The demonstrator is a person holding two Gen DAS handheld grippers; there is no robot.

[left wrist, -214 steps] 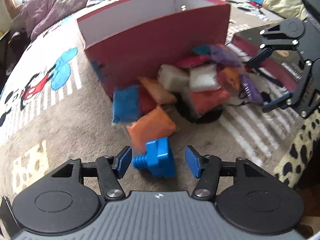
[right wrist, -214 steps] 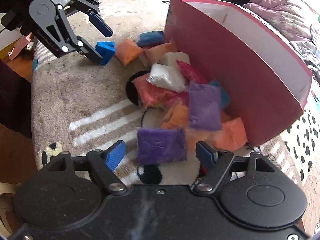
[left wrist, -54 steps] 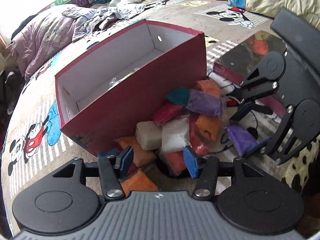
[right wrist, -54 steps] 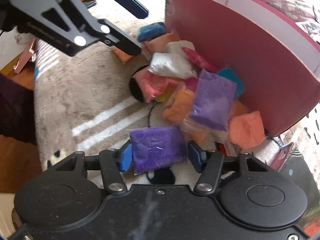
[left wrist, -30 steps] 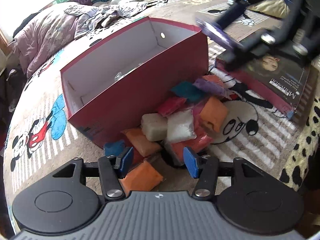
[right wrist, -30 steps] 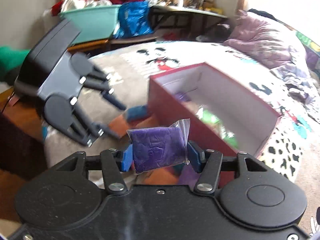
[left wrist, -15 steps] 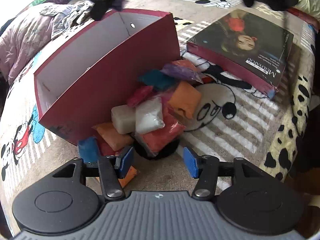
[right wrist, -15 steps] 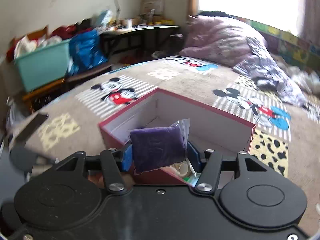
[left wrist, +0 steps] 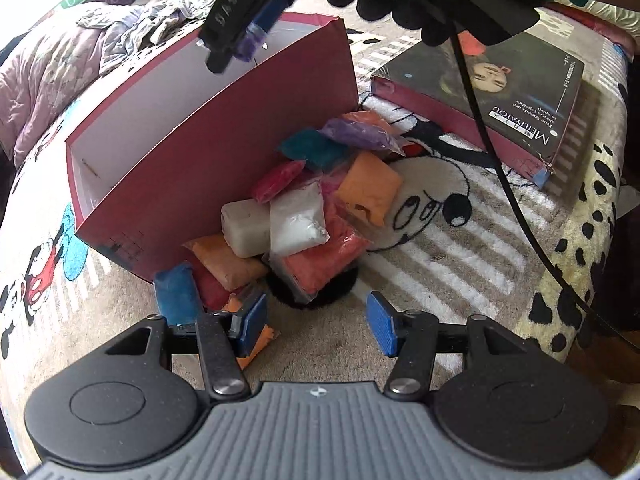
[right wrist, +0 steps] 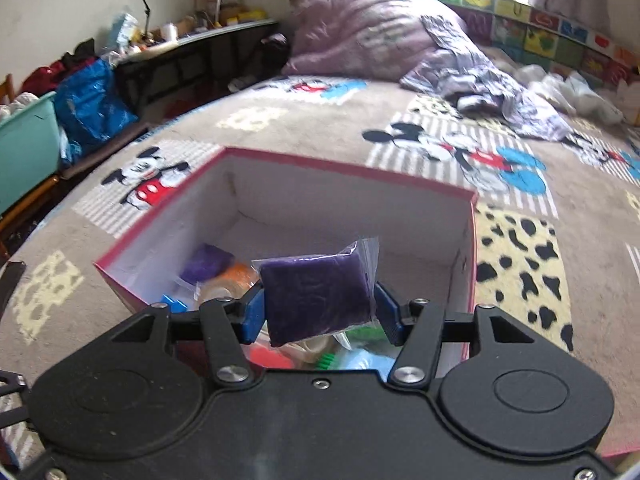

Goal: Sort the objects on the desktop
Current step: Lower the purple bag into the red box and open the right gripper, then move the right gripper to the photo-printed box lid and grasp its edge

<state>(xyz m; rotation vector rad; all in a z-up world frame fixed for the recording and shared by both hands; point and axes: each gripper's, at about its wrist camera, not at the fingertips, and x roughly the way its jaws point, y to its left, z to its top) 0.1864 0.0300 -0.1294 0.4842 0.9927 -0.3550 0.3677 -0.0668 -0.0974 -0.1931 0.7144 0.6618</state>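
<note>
I take the red box (right wrist: 466,248) as my landmark. In my right wrist view, the right gripper (right wrist: 320,312) is clamped on a purple packet (right wrist: 318,298); both blue pads press its sides, and the clear plastic edge of the packet sticks up at the upper right. The packet hangs above the open top of the box, over the near part of its inside. Below it, on the box floor, I see a second purple packet (right wrist: 206,262), an orange item (right wrist: 240,274), a small blue piece (right wrist: 174,304), something red (right wrist: 266,356) and something green (right wrist: 366,336); I cannot tell exactly what these are. Beyond the box, the cartoon blanket (right wrist: 460,152) spreads out, and farther away a purple quilt (right wrist: 360,28) lies in a heap.

In my left wrist view, the left gripper (left wrist: 316,322) is spread wide and holds nothing. It hovers low, on the near side of the box. Its left pad (left wrist: 252,322) is just over an orange packet (left wrist: 256,342). Between this gripper and the box wall lies a pile of packets: a blue one (left wrist: 176,296), a salmon-red one (left wrist: 320,260), a white one (left wrist: 298,222) and a beige block (left wrist: 246,222). Farther along the wall lie a teal packet (left wrist: 314,152) and a pale purple packet (left wrist: 356,136). To the right of the box a dark book (left wrist: 520,92) rests on the blanket.
</note>
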